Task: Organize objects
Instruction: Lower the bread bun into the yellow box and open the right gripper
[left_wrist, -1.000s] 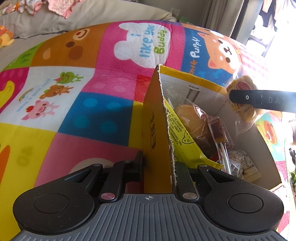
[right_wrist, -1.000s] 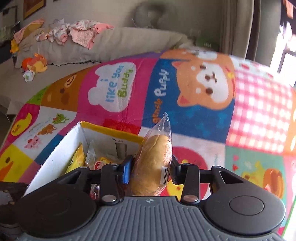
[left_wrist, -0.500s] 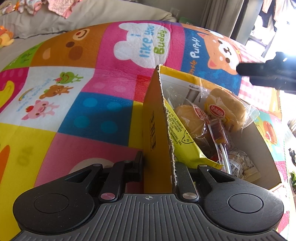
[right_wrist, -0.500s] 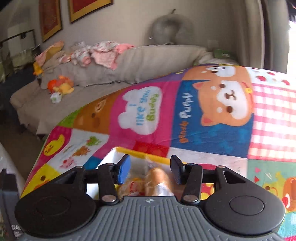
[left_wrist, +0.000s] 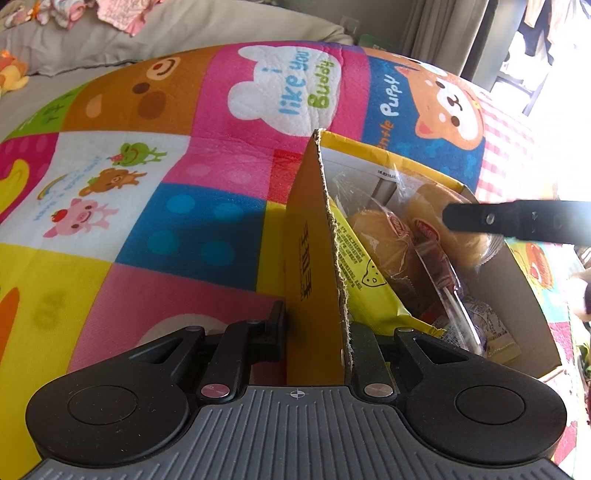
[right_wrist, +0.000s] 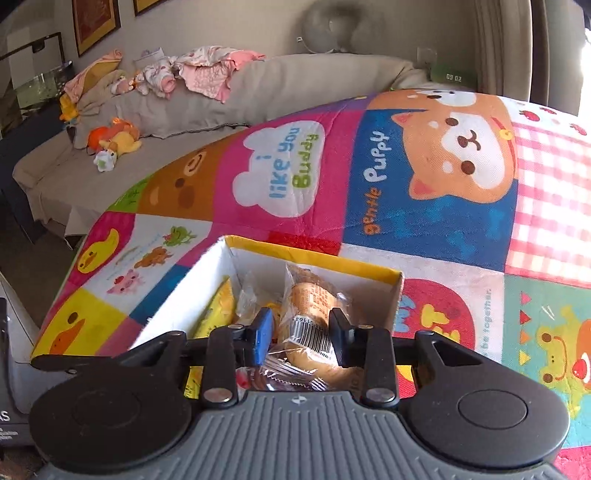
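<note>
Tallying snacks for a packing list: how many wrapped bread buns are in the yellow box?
2: one bun mid-box beside the yellow packet, another bun toward the far corner under the right gripper. More may be hidden underneath.

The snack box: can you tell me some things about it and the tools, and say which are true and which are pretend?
1. The left tool is pinching the side wall of the yellow box. True.
2. The right tool is squeezing the wrapped bun. False: its fingers stand apart above the box, and the bun lies inside it.
3. The box is empty. False: it holds buns, a yellow packet and other wrapped snacks.
4. The box sits on a colourful animal play mat. True.
5. The box has a lid on top. False: the top is open and the snacks show.
</note>
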